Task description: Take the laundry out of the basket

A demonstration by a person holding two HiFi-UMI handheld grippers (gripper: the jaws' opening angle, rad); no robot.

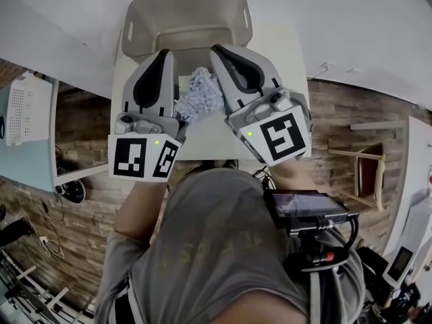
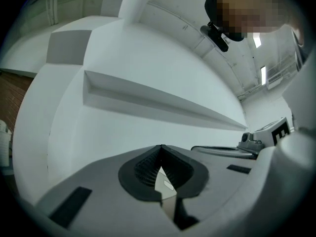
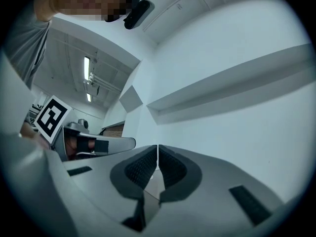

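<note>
A beige plastic basket [image 1: 185,12] stands at the far end of a small white table [image 1: 209,140]; its inside looks bare. A light blue and white knit cloth [image 1: 200,94] lies bunched on the table in front of it. Both grippers are raised level above the table, with the cloth showing between them from the head view. My left gripper [image 1: 164,52] [image 2: 161,149] is shut, its pads together with nothing between them. My right gripper [image 1: 219,49] [image 3: 157,149] is likewise shut and holds nothing. Both gripper views look at a white wall.
A white perforated crate [image 1: 27,106] sits at the left on a pale surface. A wooden stool [image 1: 368,171] stands on the wood floor at the right. Cables lie on the floor at the lower left. A white wall rises right behind the basket.
</note>
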